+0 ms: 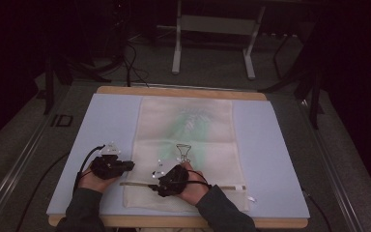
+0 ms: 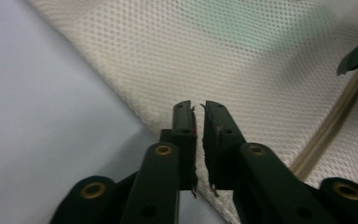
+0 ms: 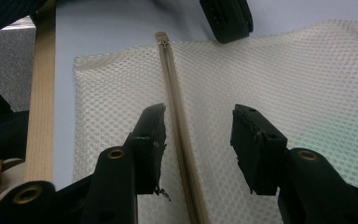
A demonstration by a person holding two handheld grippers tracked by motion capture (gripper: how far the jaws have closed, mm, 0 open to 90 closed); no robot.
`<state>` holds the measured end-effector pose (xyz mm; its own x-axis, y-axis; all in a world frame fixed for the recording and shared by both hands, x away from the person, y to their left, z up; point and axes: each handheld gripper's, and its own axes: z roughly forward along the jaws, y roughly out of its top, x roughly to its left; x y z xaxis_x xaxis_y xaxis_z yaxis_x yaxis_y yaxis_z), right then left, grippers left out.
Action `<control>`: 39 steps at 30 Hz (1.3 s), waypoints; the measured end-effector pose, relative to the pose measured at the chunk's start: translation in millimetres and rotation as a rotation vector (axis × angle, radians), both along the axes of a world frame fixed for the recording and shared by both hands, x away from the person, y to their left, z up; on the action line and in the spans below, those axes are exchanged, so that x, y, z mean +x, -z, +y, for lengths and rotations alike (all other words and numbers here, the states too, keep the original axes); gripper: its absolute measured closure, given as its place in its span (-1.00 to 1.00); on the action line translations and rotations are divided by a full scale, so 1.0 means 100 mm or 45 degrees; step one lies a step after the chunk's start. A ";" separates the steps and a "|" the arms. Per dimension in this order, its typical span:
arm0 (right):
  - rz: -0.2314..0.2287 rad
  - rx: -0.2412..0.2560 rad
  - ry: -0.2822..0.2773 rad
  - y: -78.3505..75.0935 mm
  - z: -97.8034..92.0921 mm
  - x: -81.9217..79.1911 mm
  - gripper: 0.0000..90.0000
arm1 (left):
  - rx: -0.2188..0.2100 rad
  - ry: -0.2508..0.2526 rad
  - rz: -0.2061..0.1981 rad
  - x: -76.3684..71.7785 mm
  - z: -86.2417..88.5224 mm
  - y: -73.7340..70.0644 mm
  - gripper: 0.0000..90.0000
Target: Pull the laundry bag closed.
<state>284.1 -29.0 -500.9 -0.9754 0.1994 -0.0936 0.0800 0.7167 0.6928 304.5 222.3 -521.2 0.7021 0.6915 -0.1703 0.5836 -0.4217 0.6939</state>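
Observation:
A white mesh bag [image 1: 188, 125] lies flat on the light blue mat [image 1: 111, 121], with something green [image 1: 195, 128] and a wire hanger [image 1: 184, 152] inside it. Its beige zipper [image 1: 222, 186] runs along the near edge. My left gripper [image 1: 128, 165] is at the bag's left edge, its jaws nearly together [image 2: 198, 106] over the mesh [image 2: 214, 56]. I cannot tell if any mesh is pinched. The right gripper [image 1: 155, 186] points left along the zipper. It is open [image 3: 198, 112], with the zipper [image 3: 175, 102] between its jaws and its end near the left gripper's jaw [image 3: 226, 16].
The mat covers a wooden table whose edge [image 1: 183, 92] shows at the far side and near side [image 3: 42, 93]. Beyond it, a metal frame [image 1: 176, 53] stands on a dark floor with cables. Bare mat [image 1: 270, 159] lies right of the bag.

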 end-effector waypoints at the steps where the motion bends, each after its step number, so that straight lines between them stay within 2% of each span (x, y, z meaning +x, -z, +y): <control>1: -0.002 0.000 -0.006 0.00 0.02 0.00 0.22 | 0.010 0.007 0.005 0.00 -0.01 0.01 0.93; 3: -0.003 -0.001 -0.011 0.00 0.04 0.00 0.24 | 0.040 -0.009 0.033 0.02 -0.01 0.03 0.98; 9: -0.001 -0.009 -0.032 0.00 0.10 -0.02 0.29 | 0.044 0.028 0.056 0.03 -0.04 0.06 0.99; 14: 0.005 -0.004 -0.043 0.02 0.17 -0.02 0.33 | 0.034 0.033 0.081 0.05 -0.04 0.07 0.99; 17: 0.014 -0.011 -0.078 0.04 0.22 -0.03 0.49 | 0.025 0.031 0.088 0.05 -0.04 0.08 0.99; 21: 0.024 -0.008 -0.094 0.05 0.31 -0.04 0.52 | 0.017 0.026 0.101 0.06 -0.04 0.08 0.99; 25: 0.035 0.008 -0.097 0.06 0.38 -0.02 0.57 | 0.016 0.028 0.104 0.07 -0.06 0.08 0.99; 37: 0.049 0.005 -0.125 0.11 0.58 0.02 0.60 | -0.001 0.031 0.095 0.07 -0.05 0.07 0.99; 39: 0.064 0.010 -0.121 0.13 0.62 0.04 0.67 | -0.008 0.036 0.096 0.07 -0.05 0.07 0.98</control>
